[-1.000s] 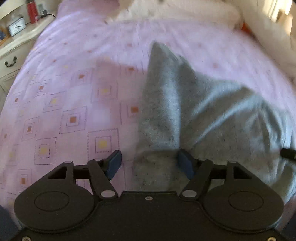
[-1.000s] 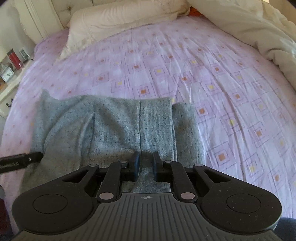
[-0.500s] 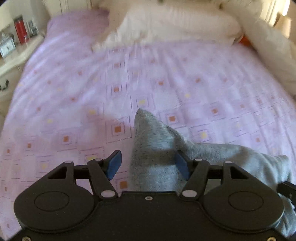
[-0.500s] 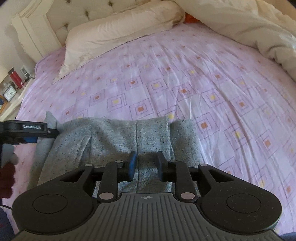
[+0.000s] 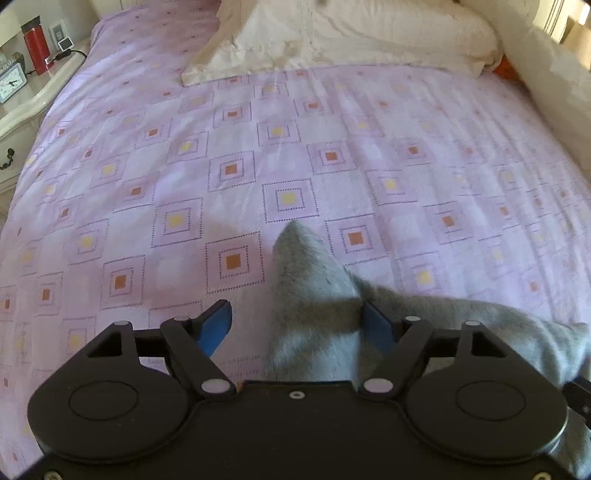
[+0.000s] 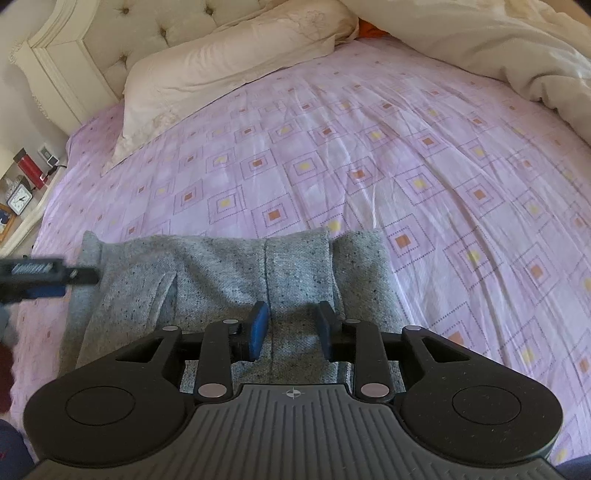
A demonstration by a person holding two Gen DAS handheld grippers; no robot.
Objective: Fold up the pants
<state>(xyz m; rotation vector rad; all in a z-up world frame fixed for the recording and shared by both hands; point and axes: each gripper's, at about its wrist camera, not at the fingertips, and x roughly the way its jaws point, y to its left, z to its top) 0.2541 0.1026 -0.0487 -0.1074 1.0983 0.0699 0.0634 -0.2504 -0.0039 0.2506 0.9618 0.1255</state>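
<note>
Grey knit pants (image 6: pixel 229 273) lie folded in a compact stack on the purple patterned bed sheet (image 6: pixel 369 155). My right gripper (image 6: pixel 291 325) hovers over the near edge of the stack, jaws open, holding nothing. My left gripper (image 5: pixel 295 325) is open at the stack's left corner; a peak of the grey fabric (image 5: pixel 314 295) lies between its fingers, against the right pad. The left gripper also shows in the right wrist view (image 6: pixel 40 277) at the stack's left edge.
A cream pillow (image 6: pixel 229 70) and tufted headboard (image 6: pixel 177 26) lie at the far end. A cream duvet (image 6: pixel 498 48) is bunched at the right. A nightstand (image 5: pixel 26 96) with a clock and red bottle stands at the left.
My right gripper has opened from nearly shut and let the pants go. My left gripper has pulled back, so the pants fill less of its view. The stack lies flatter.
</note>
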